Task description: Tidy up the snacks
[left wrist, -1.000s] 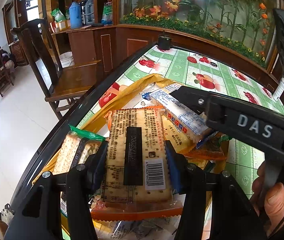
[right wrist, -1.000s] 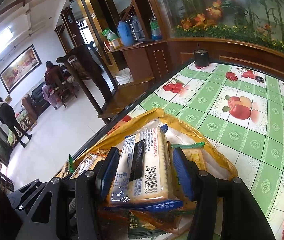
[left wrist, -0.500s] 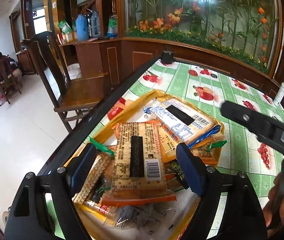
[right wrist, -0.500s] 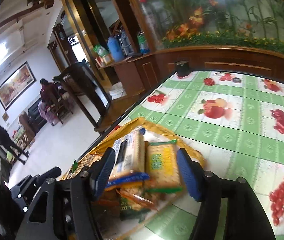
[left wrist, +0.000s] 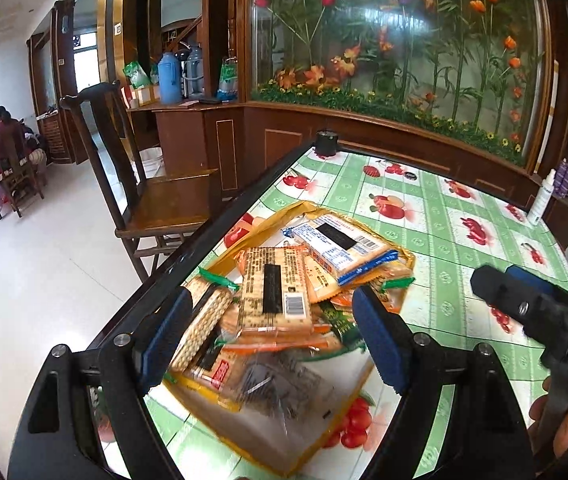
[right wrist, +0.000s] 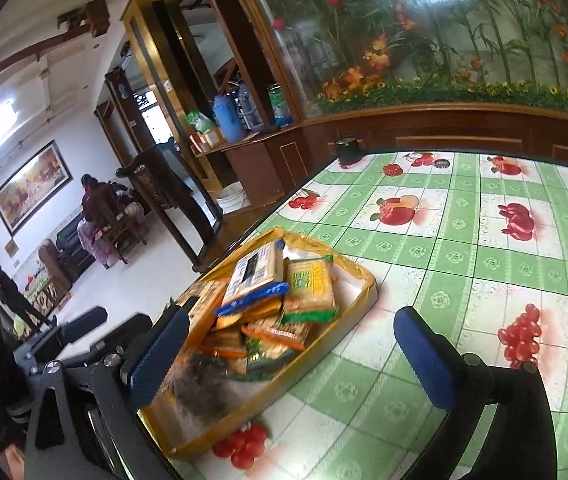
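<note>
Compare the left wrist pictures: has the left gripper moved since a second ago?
Yes. The left gripper has backed away from the yellow tray; its jaws stand open, clear of the orange cracker pack they clamped.

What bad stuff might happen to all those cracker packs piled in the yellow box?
The blue-edged cracker pack sits tilted on top of the heap, so it may slide off. The shallow yellow cardboard box sits right beside the dark table edge, so a bump could push it toward the floor. Both grippers' jaws are open and hold nothing, so nothing steadies the pile.
</note>
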`<state>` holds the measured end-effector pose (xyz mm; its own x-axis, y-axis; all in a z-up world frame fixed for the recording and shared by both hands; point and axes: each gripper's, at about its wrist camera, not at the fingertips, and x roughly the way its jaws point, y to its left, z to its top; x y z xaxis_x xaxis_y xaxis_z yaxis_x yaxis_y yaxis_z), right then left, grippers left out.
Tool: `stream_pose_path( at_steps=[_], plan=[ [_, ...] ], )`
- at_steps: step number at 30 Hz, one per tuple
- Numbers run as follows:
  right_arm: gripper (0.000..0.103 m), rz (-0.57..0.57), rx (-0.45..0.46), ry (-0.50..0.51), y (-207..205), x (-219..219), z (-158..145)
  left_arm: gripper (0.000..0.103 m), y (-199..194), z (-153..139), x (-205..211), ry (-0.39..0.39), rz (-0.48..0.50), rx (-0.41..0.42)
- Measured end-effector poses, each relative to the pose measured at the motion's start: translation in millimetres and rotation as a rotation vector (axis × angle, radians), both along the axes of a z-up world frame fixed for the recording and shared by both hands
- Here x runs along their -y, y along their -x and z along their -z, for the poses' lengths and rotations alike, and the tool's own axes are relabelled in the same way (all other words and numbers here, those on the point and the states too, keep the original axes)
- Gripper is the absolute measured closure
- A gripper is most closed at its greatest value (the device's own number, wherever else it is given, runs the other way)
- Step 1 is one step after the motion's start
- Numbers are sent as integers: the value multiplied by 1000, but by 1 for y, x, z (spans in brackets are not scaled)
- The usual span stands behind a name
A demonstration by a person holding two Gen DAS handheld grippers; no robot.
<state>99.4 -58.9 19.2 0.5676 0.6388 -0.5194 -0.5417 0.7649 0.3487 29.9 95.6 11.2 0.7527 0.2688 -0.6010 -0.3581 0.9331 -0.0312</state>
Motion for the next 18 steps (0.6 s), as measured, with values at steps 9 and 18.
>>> stream_pose_path(
  at_steps=[9, 18],
  plan=[
    [0, -59, 84, 52, 42, 9, -3, 20, 38, -14, 15, -129, -39, 53],
    [0, -176, 204, 128, 89, -8, -7, 18, 72, -14, 20, -207, -63, 50]
  ],
)
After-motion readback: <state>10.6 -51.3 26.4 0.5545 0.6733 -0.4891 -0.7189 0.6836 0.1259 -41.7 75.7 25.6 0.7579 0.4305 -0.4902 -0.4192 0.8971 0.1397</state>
